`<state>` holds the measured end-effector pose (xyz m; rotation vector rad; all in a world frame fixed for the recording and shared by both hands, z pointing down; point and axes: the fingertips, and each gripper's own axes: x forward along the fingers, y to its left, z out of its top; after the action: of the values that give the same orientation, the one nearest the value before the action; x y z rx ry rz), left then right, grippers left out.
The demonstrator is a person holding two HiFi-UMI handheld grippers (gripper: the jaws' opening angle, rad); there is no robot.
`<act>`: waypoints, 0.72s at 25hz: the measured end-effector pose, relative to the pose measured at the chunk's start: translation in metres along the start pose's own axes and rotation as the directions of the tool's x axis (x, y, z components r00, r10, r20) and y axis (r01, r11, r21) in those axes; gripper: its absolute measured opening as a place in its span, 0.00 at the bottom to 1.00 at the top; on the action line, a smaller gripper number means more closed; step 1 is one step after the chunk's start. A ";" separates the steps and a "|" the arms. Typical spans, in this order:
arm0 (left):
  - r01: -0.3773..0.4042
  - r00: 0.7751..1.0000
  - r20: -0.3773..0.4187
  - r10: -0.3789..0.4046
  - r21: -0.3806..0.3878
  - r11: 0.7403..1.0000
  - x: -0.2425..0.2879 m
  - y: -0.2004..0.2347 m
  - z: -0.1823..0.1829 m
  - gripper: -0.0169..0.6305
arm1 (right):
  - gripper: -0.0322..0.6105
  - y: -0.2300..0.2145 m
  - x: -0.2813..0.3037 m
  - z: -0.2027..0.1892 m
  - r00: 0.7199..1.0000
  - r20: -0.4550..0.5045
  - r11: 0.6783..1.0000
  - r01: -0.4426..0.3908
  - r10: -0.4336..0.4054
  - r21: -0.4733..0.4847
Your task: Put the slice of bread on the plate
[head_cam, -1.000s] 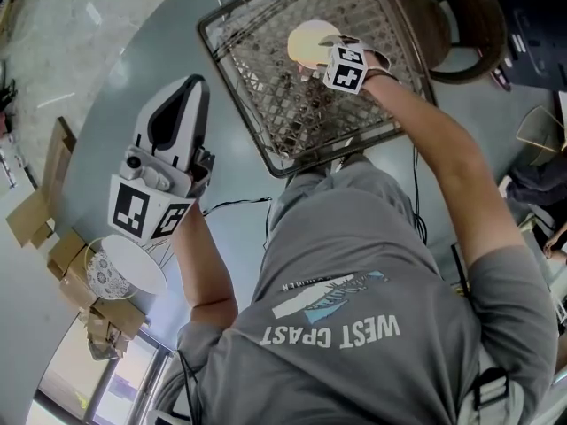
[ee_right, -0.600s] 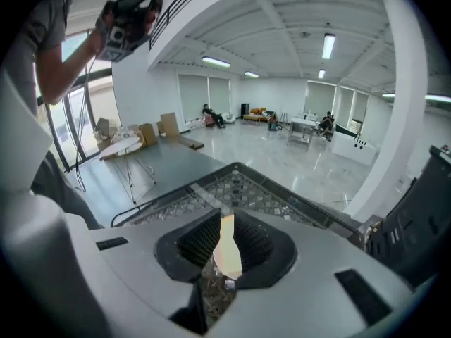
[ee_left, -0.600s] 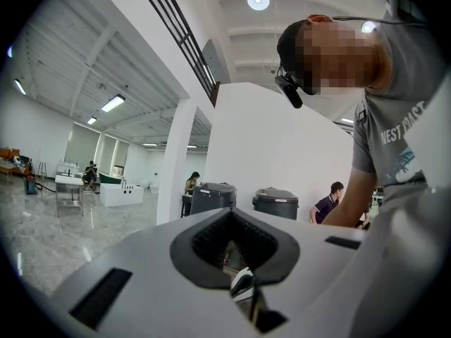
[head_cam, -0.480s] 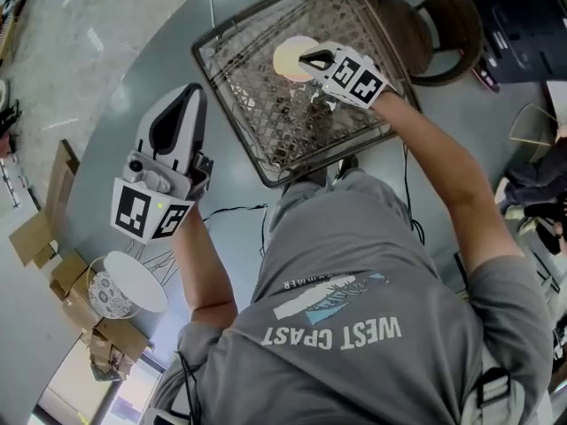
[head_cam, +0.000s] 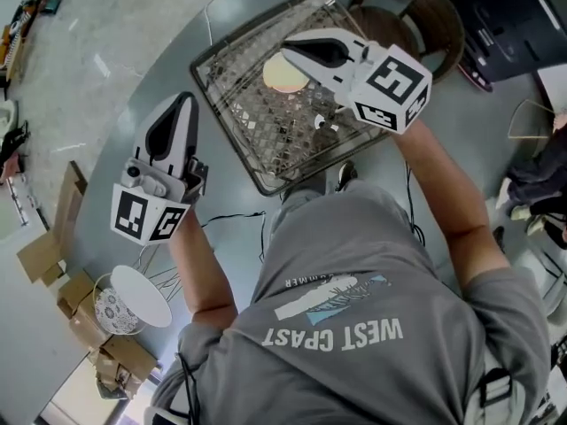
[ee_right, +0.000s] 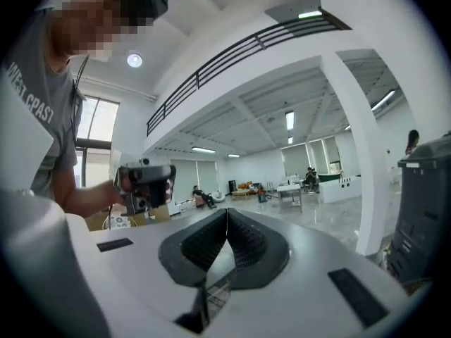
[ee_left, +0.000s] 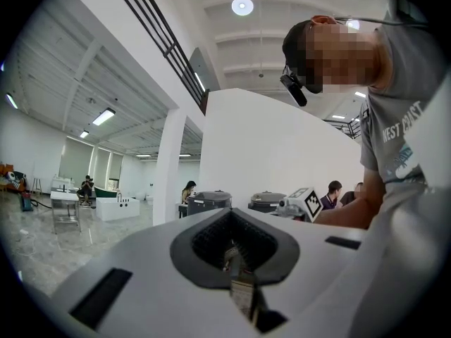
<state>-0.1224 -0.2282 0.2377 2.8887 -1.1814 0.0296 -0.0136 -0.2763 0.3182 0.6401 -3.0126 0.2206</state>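
A round pale slice of bread (head_cam: 282,78) lies in the wire basket (head_cam: 232,109) at the far side of the grey table. My right gripper (head_cam: 288,46) is held high above it, pointing level, and its tip overlaps the bread's top edge in the head view. Its jaws (ee_right: 226,214) are shut with nothing between them. My left gripper (head_cam: 182,101) hovers left of the basket, also level and shut (ee_left: 230,215) on nothing. A white plate (head_cam: 142,296) lies at the near left over a patterned bowl.
Cardboard boxes (head_cam: 46,255) lie on the floor at the left. A brown round chair (head_cam: 416,16) stands beyond the basket at the right. Cables (head_cam: 232,215) run over the table near the person's body. Each gripper view shows the other gripper and an open hall.
My right gripper has risen out of the basket toward the camera and turned level, its jaws empty. The bread stays in the basket. My left gripper has risen a little.
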 end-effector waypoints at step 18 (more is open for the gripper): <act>0.006 0.997 0.072 -0.014 0.102 0.995 -0.015 -0.073 0.054 0.04 | 0.06 0.102 -0.136 0.174 0.987 0.140 0.987 0.093 -0.074 -0.132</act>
<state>-0.0819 -0.1670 0.1825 3.0082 -1.2114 -0.0156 0.0644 -0.1557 0.1219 0.7960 -3.0841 -0.0374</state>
